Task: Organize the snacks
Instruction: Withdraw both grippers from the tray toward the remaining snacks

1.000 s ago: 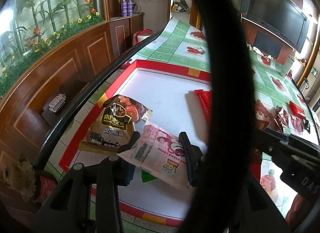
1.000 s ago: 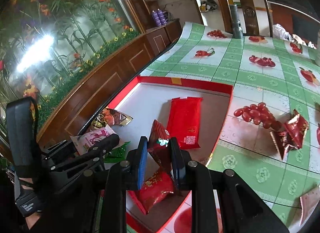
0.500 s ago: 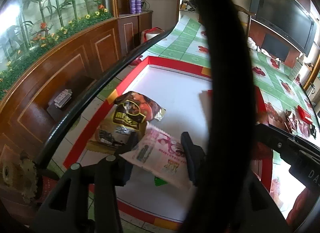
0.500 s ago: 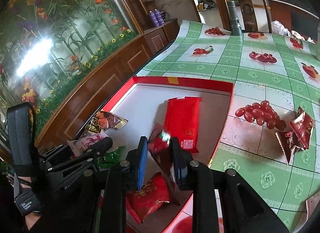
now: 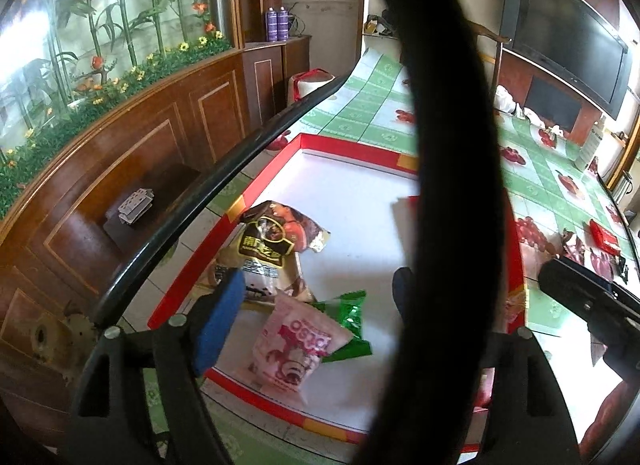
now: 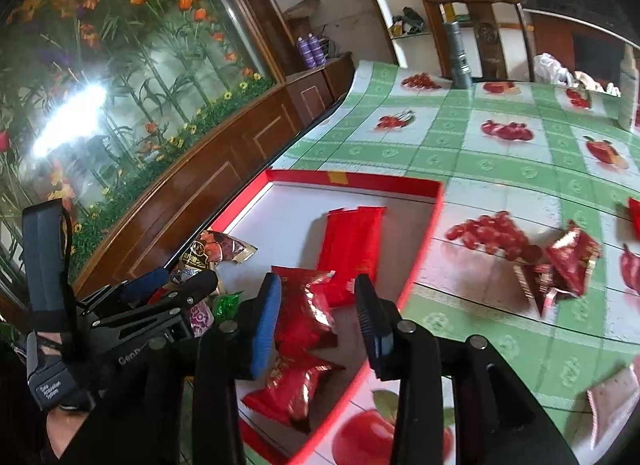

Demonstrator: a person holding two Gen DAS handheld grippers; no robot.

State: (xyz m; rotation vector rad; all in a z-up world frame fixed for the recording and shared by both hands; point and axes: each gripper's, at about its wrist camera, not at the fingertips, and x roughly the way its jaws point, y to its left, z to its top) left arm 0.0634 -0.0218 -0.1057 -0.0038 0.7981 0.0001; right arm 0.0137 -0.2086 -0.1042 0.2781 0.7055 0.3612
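The red-rimmed tray (image 5: 308, 142) with a white floor lies on the fruit-print tablecloth. My left gripper (image 5: 316, 285) is opening wide above its near corner. The pink snack packet (image 5: 292, 345) lies loose below it, across a green packet (image 5: 352, 317) and next to a brown packet (image 5: 264, 249). My right gripper (image 6: 318, 297) is also opening, over the tray's (image 6: 432, 225) near right side. A red foil packet (image 6: 304, 309) sits between its fingers, resting on another red packet (image 6: 292, 385) and free of the pads. The left gripper (image 6: 176, 283) shows at the left there.
Flat red packets (image 6: 352, 249) lie mid-tray. Loose red foil packets (image 6: 560, 265) and another packet (image 6: 612, 397) sit on the cloth to the right. A grey flashlight (image 6: 460, 61) and a chair stand at the far edge. A black strap (image 5: 452, 185) hides part of the left view.
Both grippers went from shut to open. The pink packet dropped from the left one onto the green packet. The red foil packet fell from the right one onto the red packet below.
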